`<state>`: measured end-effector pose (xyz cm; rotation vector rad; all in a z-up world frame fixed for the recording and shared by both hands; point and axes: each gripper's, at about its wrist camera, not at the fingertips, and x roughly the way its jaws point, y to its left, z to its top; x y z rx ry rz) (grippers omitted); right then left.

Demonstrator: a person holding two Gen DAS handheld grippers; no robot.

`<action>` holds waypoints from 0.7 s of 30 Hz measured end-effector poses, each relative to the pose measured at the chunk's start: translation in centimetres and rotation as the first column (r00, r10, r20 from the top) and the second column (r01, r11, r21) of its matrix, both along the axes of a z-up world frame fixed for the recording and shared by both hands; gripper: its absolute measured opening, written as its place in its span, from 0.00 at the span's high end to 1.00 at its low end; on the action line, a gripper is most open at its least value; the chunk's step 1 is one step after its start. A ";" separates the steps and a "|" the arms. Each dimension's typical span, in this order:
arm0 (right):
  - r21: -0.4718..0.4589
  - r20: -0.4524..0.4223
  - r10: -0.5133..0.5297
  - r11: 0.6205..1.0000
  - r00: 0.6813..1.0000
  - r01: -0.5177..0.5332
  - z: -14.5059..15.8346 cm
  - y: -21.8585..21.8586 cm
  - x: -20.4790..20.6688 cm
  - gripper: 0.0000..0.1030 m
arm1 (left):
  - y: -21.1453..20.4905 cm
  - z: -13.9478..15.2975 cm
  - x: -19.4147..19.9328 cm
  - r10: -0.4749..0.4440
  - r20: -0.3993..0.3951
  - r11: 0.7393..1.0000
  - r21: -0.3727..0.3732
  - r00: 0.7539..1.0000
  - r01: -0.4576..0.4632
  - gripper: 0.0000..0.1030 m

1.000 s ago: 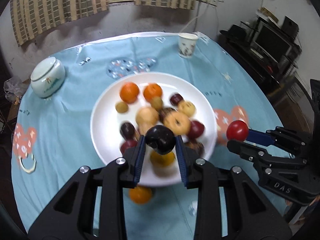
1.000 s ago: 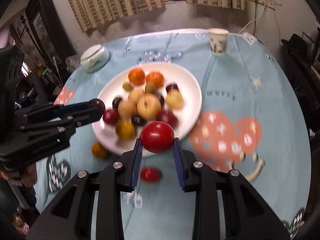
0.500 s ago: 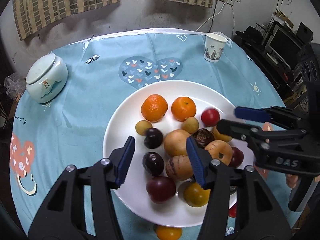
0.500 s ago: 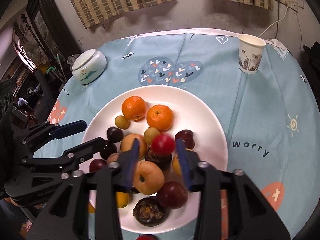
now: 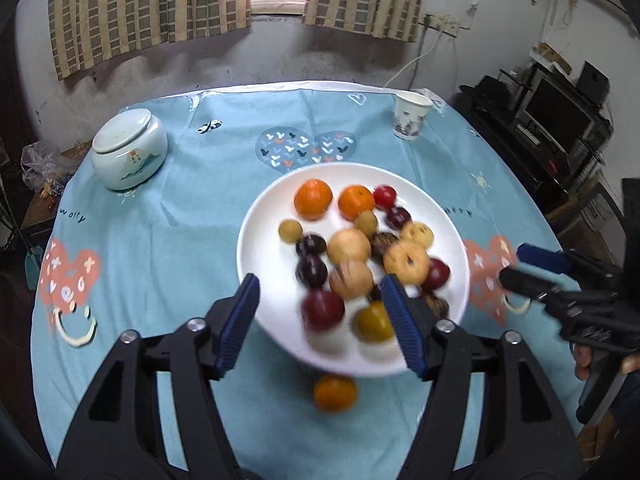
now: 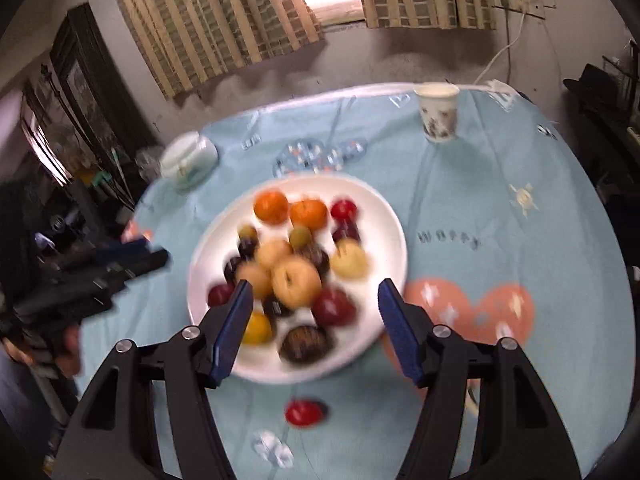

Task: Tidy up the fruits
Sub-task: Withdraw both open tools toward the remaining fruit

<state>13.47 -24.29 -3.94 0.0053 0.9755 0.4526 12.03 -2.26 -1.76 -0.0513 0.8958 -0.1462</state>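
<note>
A white plate (image 5: 256,216) (image 6: 384,216) holds several fruits: two oranges, dark plums, yellow-brown fruits and a small red tomato (image 5: 385,197) (image 6: 344,210) at its far side. My left gripper (image 5: 320,284) hovers over the plate's near edge; its jaws are opening and nothing is pressed between them. My right gripper (image 6: 315,286) stands open above the plate's near part, empty. One orange (image 5: 335,393) lies on the cloth just in front of the plate. A red tomato (image 6: 304,413) lies there too. Each gripper shows in the other's view: right gripper (image 5: 528,268), left gripper (image 6: 148,254).
The round table wears a light blue cloth (image 5: 180,240) with heart prints. A lidded pale ceramic jar (image 5: 128,150) (image 6: 188,160) stands at the far left, a paper cup (image 5: 411,116) (image 6: 438,112) at the far right. Shelves with electronics stand beyond the table's right side.
The left gripper let go of a dark plum and the right one of a red tomato, both onto the plate. Both jaws opened and both grippers drew back toward the plate's near edge.
</note>
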 end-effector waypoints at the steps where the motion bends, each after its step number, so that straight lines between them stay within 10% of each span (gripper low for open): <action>1: -0.042 -0.008 0.018 0.999 1.000 -0.018 -0.9 0.2 -1.2 0.37 | -0.2 -0.4 -1.6 -0.015 -0.007 1.000 0.003 1.000 0.015 0.36; 8: -0.062 -0.175 0.050 0.996 0.983 -0.061 -6.6 1.4 -4.4 0.42 | 0.1 -4.3 -7.3 -0.019 -0.149 1.000 -0.011 0.989 0.017 0.36; 18: -0.092 -0.198 0.045 0.994 0.979 -0.064 -8.7 3.6 -3.2 0.48 | 0.7 -6.2 -9.4 0.024 -0.207 1.000 -0.002 0.978 -0.025 0.36; 21: -0.121 -0.188 0.058 0.989 0.980 -0.082 -8.5 3.7 -3.3 0.64 | 0.6 -6.5 -8.9 0.025 -0.213 1.000 -0.004 0.977 -0.026 0.36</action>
